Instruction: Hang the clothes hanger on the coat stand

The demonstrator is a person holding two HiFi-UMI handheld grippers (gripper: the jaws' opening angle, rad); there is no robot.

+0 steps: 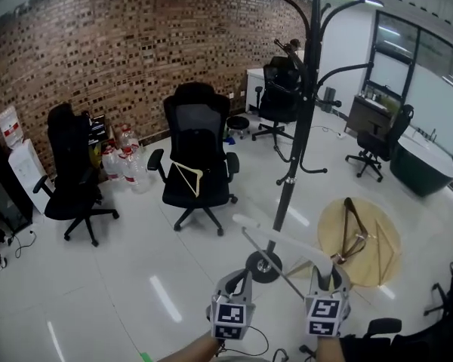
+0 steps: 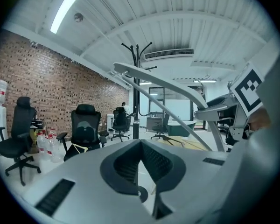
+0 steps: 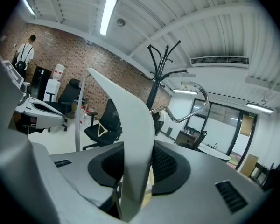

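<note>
Your hanger (image 1: 283, 237) is white, with a broad curved arm, a thin bar and a metal hook. It is in the air, low in front of the coat stand (image 1: 306, 89). The floor (image 1: 136, 270) is free between the stand and the chair (image 1: 198, 153). Your right gripper (image 1: 334, 271) clamps the hanger's arm. Your left gripper (image 1: 244, 277) has its jaws together and holds nothing.

Office chair (image 1: 198, 153), water bottles (image 1: 127, 161), brick wall (image 1: 121, 44)

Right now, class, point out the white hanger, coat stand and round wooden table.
white hanger (image 3: 130, 134), right gripper view, broad arm.
coat stand (image 1: 299, 119), head view, pole.
round wooden table (image 1: 332, 225), head view, bare top.
</note>
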